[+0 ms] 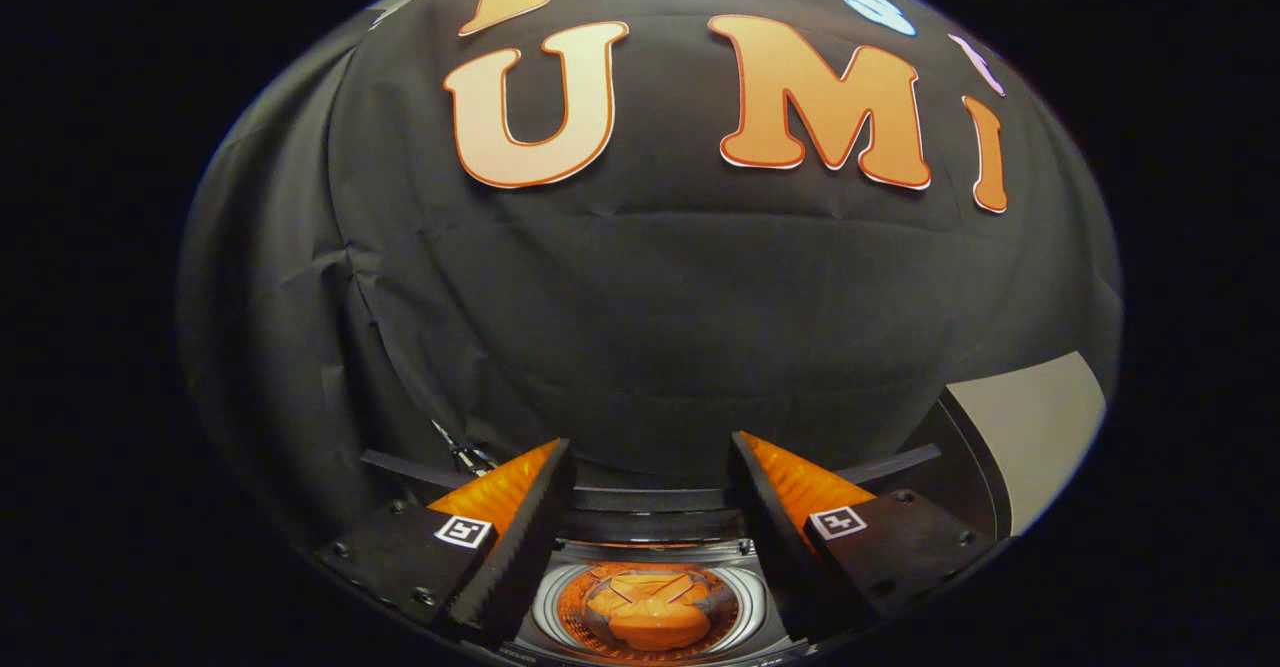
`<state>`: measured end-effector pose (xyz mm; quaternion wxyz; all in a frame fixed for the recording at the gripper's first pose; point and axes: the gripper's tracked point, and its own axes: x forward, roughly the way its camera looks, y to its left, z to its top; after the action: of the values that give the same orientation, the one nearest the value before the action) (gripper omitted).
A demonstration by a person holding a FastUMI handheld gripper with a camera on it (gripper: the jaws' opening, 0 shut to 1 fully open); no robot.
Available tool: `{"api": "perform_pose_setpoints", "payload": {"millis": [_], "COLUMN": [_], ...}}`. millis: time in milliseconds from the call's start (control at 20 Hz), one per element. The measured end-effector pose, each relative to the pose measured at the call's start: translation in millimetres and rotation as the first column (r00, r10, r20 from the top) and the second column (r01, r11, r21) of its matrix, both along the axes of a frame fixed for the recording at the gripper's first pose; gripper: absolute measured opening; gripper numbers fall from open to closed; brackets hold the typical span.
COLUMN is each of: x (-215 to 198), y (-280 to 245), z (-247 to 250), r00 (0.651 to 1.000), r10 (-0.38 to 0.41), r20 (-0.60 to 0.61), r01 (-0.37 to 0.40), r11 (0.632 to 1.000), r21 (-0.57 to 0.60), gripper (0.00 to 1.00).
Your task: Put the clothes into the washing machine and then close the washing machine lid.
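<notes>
- The gripper (650,507) is hanging above the washing machine (650,547), its two fingers (520,537) spread wide apart with nothing between them and nothing in their hold.
- Down in the gap between the fingers, the round drum (545,607) of the machine is lying open, seen from above.
- An orange piece of clothing (650,619) is sitting bunched at the bottom of that drum, below the fingers and apart from them.
- Judging from this, the loading step is looking done, or nearly so; whether other clothes are waiting elsewhere cannot be told from here.
- The step now in hand is appearing to be the lid: a pale flat panel (1030,437) is standing beyond the right finger, and it may be the raised lid, though that is not certain.
- The next move is calling for bringing the fingers round to the free edge of that panel and swinging it down over the drum, with care that no cloth is poking above the rim.
- The clothing is crumpled into a rounded lump, slightly wider across than deep; its long axis is running roughly side to side between the two fingers, and it is pointing no clear way.
- The drum's opening is facing straight up toward the gripper.
</notes>
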<state>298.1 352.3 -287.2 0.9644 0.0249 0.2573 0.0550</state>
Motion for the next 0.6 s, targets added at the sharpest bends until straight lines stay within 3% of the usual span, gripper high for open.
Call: {"api": "perform_pose_setpoints", "payload": {"millis": [600], "x": [-51.0], "y": [-1.8], "z": [-10.0], "r00": [0.999], "r10": [0.008], "r20": [0.051], "r01": [-0.008], "r11": [1.0], "r21": [0.001], "gripper": [0.99]}}
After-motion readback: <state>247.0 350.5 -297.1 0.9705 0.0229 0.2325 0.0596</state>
